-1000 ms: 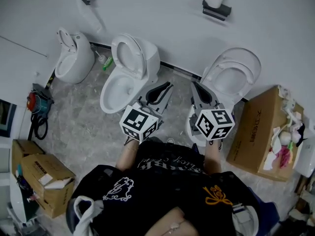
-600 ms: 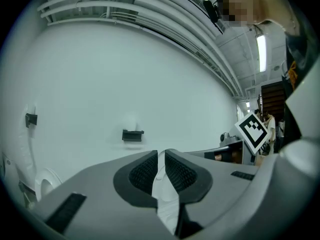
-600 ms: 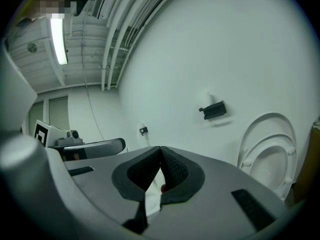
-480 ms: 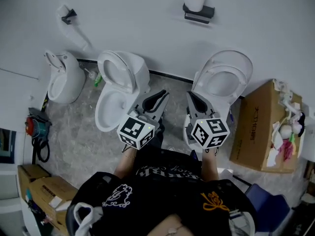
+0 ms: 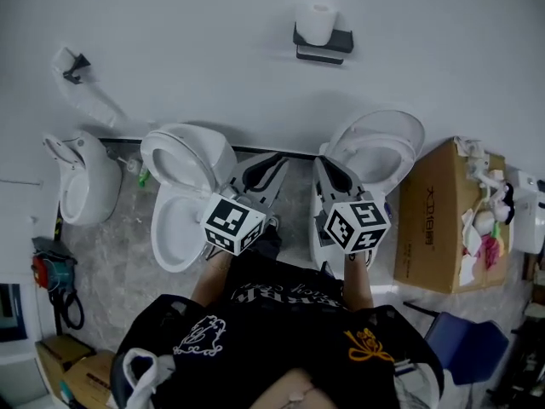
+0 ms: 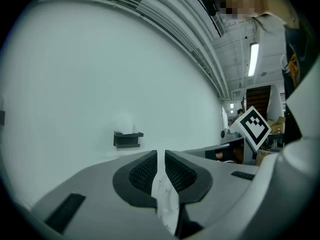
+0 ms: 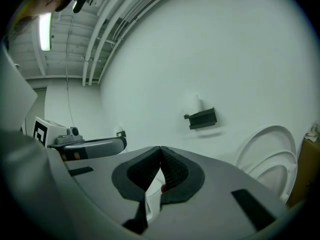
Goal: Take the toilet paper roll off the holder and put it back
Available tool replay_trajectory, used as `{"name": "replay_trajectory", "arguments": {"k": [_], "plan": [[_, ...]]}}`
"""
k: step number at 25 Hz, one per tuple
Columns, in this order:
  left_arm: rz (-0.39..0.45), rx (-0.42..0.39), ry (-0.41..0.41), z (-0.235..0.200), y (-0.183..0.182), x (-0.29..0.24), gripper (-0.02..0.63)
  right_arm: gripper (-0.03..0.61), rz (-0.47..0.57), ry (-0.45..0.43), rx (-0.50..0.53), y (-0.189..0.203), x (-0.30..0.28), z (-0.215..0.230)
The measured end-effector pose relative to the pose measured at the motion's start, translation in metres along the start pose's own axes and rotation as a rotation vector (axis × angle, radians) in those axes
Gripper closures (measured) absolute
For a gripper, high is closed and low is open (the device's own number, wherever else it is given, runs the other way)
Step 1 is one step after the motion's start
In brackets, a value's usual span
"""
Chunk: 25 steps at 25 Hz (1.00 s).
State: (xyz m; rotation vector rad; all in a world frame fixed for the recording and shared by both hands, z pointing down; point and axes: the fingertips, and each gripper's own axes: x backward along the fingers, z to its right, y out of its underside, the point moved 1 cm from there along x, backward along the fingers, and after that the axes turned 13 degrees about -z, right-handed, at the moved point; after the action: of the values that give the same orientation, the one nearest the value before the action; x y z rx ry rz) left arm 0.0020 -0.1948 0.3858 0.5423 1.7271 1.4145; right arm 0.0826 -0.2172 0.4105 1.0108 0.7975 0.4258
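A: "View's tipped up since the earlier frame. Roll on its holder now sits nearer mid-frame, well ahead of both claws."

B: "R claw clenched, empty. L claw open a crack, empty. Approach prob. barely begun."

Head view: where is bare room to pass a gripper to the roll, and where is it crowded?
The wall is bare left, right and below the holder. The floor is bare between the left toilet and the middle toilet. Crowded: the right toilet stands close by the cardboard box.
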Motion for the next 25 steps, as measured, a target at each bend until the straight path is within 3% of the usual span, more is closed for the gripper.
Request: {"name": "replay_trajectory", "arguments": {"k": [12,25], "plan": [[0.017,-0.004,0.113,-0.118,-0.026,-0.053,0.569,0.563,0.037,0.109,0.036,-0.083,-0.113,0.024],[0.021,-0.043,0.191,-0.161,-0.041,-0.091,0.568,0.477,0.074,0.226,0.159,-0.170,-0.171,0.081]]}}
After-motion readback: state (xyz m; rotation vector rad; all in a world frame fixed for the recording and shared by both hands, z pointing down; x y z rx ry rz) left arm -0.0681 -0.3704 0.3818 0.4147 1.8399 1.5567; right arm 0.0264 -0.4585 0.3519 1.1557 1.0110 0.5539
